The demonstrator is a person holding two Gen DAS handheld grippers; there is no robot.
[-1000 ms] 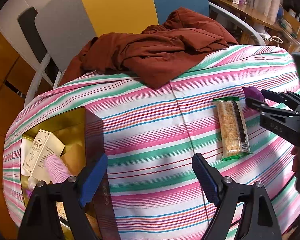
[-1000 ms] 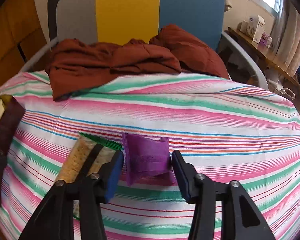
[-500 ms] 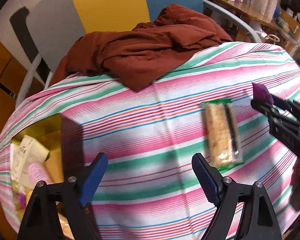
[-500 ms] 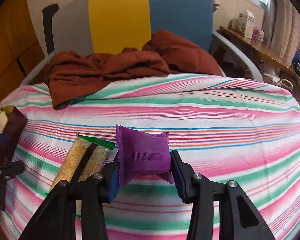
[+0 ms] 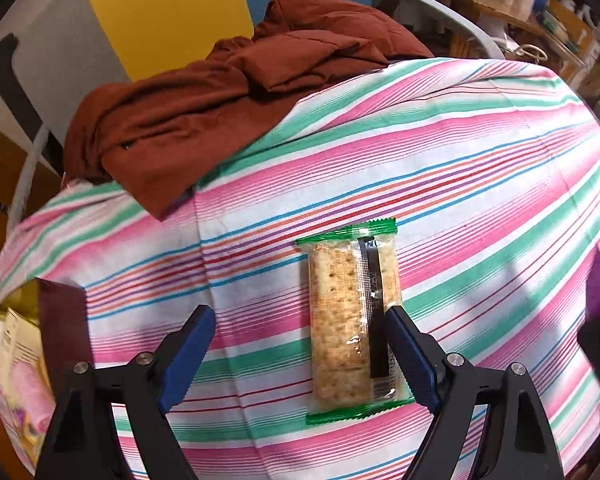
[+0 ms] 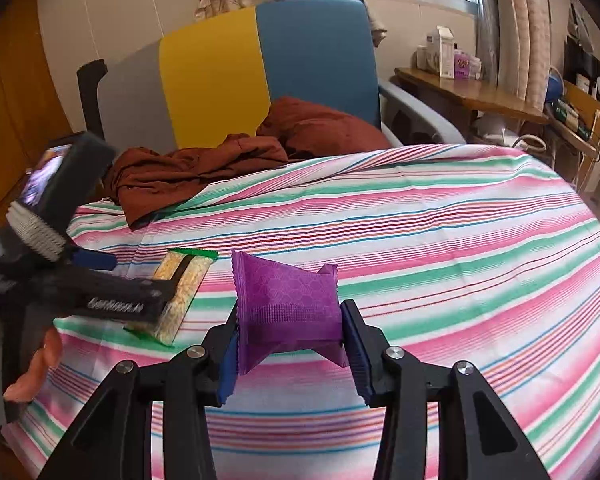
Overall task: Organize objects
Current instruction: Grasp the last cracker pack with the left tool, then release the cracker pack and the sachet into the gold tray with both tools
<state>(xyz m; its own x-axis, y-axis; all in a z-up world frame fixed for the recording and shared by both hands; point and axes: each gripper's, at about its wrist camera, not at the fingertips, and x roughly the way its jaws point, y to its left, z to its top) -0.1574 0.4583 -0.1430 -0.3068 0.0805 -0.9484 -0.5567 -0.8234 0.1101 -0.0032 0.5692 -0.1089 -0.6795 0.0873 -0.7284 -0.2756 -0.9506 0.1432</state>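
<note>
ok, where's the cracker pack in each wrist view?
Left wrist: cracker pack lies lower centre on the striped cloth, its right side by the open left hand-held gripper.
Right wrist: it lies left of centre, partly under that gripper.
Shared landmark: rust-brown garment.

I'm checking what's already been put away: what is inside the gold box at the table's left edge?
In the gold box, a white printed carton and something pink show. The dark wall and frame edge hide the rest.

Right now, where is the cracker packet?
The cracker packet lies flat on the striped tablecloth, between the open left gripper's fingers, closer to the right finger.
</note>
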